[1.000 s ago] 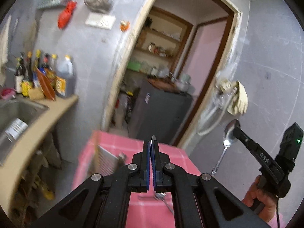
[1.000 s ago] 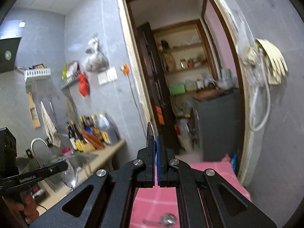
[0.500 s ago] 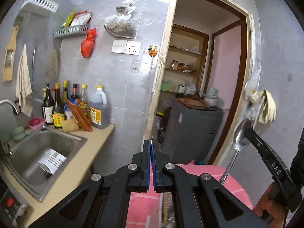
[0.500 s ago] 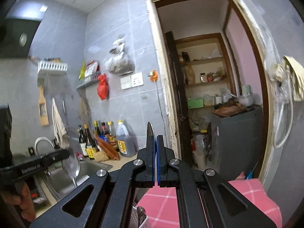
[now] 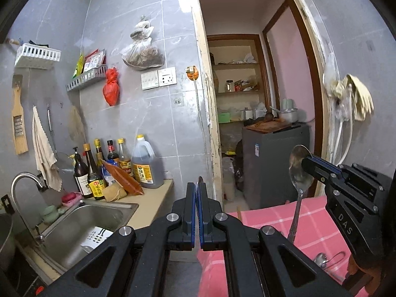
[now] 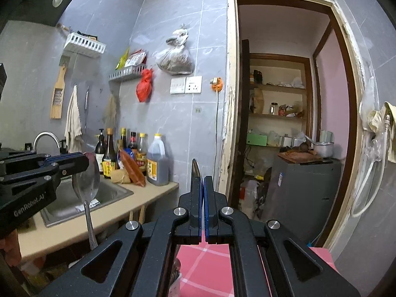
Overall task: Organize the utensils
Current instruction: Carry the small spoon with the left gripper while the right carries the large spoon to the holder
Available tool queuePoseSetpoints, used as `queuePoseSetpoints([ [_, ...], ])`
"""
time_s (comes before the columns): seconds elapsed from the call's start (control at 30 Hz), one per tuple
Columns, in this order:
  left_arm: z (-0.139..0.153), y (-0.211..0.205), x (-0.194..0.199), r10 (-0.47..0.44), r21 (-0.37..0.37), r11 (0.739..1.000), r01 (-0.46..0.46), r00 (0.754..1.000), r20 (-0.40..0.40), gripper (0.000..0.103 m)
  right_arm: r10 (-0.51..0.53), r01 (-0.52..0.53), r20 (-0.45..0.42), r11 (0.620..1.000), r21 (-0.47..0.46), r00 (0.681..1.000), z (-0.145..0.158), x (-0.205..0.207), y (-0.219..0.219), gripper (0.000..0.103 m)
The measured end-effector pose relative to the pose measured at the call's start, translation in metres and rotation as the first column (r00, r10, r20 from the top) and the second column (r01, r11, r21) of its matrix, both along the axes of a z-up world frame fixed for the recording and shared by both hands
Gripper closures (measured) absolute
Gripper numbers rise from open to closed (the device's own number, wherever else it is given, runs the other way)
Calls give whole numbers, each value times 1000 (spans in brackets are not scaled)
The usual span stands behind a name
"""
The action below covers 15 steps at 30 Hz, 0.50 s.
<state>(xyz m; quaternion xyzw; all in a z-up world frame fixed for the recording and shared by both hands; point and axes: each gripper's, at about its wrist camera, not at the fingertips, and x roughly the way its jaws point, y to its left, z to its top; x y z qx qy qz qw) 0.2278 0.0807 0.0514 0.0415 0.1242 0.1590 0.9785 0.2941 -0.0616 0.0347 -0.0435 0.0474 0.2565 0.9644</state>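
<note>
My left gripper (image 5: pixel 197 198) is shut on the bowl of a steel spoon; from its own camera only the spoon's thin edge (image 5: pixel 200 180) shows. The right wrist view shows that gripper (image 6: pixel 81 163) holding the spoon (image 6: pixel 85 185) with the handle hanging down. My right gripper (image 6: pixel 201 188) is shut on a second steel spoon, edge (image 6: pixel 195 167) showing. The left wrist view shows it (image 5: pixel 305 164) gripping that spoon (image 5: pixel 299 173), handle down. Both are raised above the pink checked table (image 5: pixel 311 220). Another spoon (image 5: pixel 321 259) lies on the cloth.
A steel sink (image 5: pixel 81 225) with a tap (image 5: pixel 23 180) sits left in a beige counter (image 6: pixel 118 212). Sauce bottles and an oil jug (image 5: pixel 146 163) stand at the wall. An open doorway with a grey cabinet (image 5: pixel 274 158) lies ahead.
Both grippers have tilted up and swung left, so the table has dropped low in view and the sink and wall show more. Each still holds its spoon.
</note>
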Motion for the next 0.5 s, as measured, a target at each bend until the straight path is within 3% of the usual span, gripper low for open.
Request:
queuePoseSetpoints([
  [0.3, -26, -10, -1, -16, 0, 1000, 16, 1000, -25, 101, 37, -37, -55, 999, 12, 998, -20, 4, -4, 101],
  [0.5, -35, -13, -1, -69, -62, 996, 65, 996, -58, 100, 79, -79, -102, 997, 3, 992, -34, 3, -3, 101],
])
